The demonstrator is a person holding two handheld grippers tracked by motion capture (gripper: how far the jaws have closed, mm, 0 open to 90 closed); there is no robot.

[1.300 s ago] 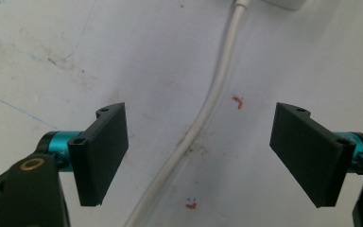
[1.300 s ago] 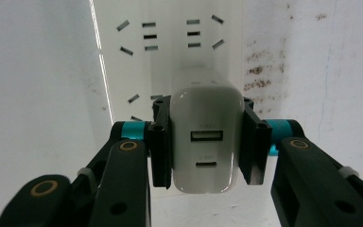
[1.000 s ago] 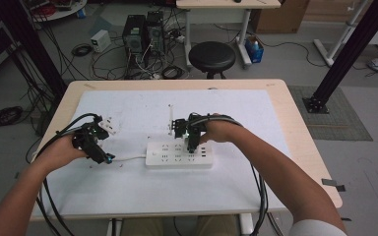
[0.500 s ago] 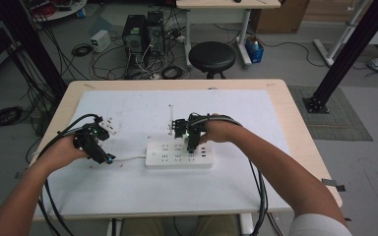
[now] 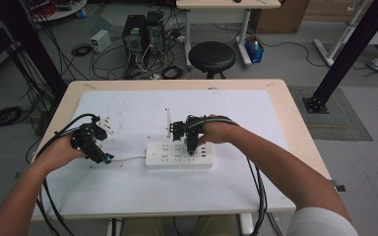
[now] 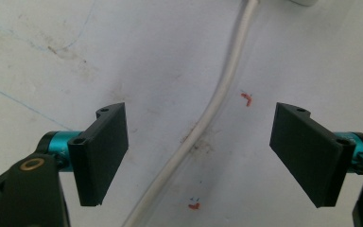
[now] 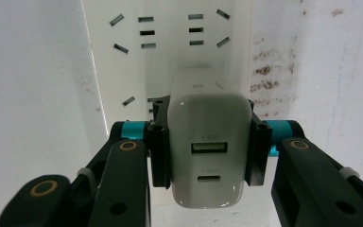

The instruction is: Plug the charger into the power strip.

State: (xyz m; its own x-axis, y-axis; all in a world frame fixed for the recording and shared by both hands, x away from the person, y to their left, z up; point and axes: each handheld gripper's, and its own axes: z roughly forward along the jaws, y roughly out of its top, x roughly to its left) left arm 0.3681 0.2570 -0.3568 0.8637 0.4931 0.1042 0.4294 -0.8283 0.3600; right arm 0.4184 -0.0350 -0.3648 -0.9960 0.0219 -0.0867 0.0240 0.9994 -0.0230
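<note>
The bench (image 5: 275,113) carried the white power strip (image 5: 179,155) lying long-ways across in front of me, its cord (image 6: 217,94) trailing toward my left side. My right claw (image 7: 207,142) was clenched on the white charger (image 7: 208,146), pointing straight down over the strip, so the charger sat directly above a row of sockets (its USB ports faced back at my camera). The only way on, I judged, was straight down along the prongs. My left claw (image 6: 198,156) hung released over the cord, straddling it without touching, well apart from the charger.
</note>
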